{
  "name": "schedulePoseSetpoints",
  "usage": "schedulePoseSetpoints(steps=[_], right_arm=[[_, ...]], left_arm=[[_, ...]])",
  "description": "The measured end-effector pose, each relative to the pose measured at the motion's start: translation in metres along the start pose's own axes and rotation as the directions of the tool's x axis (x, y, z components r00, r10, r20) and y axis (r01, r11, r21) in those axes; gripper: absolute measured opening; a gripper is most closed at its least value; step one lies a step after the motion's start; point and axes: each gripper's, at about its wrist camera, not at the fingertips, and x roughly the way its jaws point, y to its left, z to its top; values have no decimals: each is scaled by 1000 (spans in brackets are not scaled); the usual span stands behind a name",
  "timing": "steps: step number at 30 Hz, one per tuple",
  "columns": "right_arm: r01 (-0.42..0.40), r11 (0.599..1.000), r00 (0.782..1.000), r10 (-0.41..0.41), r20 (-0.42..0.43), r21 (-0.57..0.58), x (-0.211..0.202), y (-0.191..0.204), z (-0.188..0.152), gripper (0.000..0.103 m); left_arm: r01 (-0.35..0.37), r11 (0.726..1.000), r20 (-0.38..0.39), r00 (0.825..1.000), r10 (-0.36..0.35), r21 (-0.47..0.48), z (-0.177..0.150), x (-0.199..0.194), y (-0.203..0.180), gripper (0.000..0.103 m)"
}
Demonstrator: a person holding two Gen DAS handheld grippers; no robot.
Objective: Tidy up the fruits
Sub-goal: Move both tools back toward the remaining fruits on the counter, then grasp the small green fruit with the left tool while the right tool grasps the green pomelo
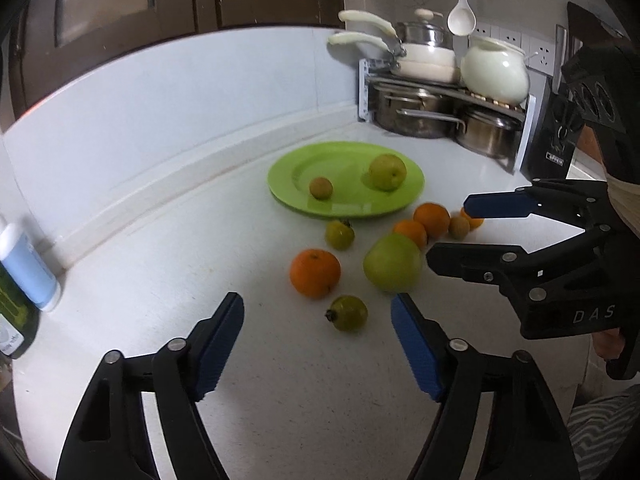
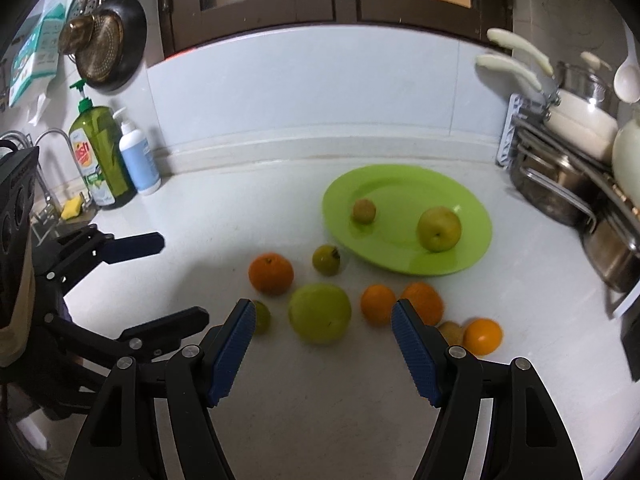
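A green plate (image 1: 316,160) (image 2: 400,184) on the white counter holds a yellow-green apple (image 1: 387,172) (image 2: 439,229) and a small brownish fruit (image 1: 321,188) (image 2: 364,211). In front of it lie several loose fruits: oranges (image 1: 315,273) (image 2: 271,273), a big green apple (image 1: 393,263) (image 2: 319,313) and small green fruits (image 1: 348,313) (image 2: 327,259). My left gripper (image 1: 318,344) (image 2: 176,280) is open and empty, just short of the fruits. My right gripper (image 2: 323,344) (image 1: 446,232) is open and empty, its fingers either side of the big green apple, a little short of it.
A rack of steel pots and white cookware (image 1: 440,92) (image 2: 568,160) stands at the back right. A green soap bottle (image 2: 102,156) and a white-blue pump bottle (image 2: 138,156) (image 1: 28,268) stand at the left by the sink. A tiled wall (image 2: 304,92) backs the counter.
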Motion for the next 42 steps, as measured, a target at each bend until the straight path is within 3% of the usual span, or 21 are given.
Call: schedulePoseSetpoints(steps=[19, 27, 36, 42], right_arm=[[-80, 996, 990, 83, -118, 34, 57, -12, -6, 65], [-107, 993, 984, 113, -137, 50, 69, -13, -5, 61], [-108, 993, 982, 113, -153, 42, 76, -8, -4, 52], [-107, 993, 983, 113, -147, 48, 73, -11, -6, 51]], left_arm=[[118, 992, -110, 986, -121, -36, -9, 53, 0, 48], [146, 988, -130, 980, -150, -46, -9, 59, 1, 32], [99, 993, -126, 986, -107, -71, -11, 47, 7, 29], [75, 993, -95, 992, -83, -90, -5, 39, 10, 29]])
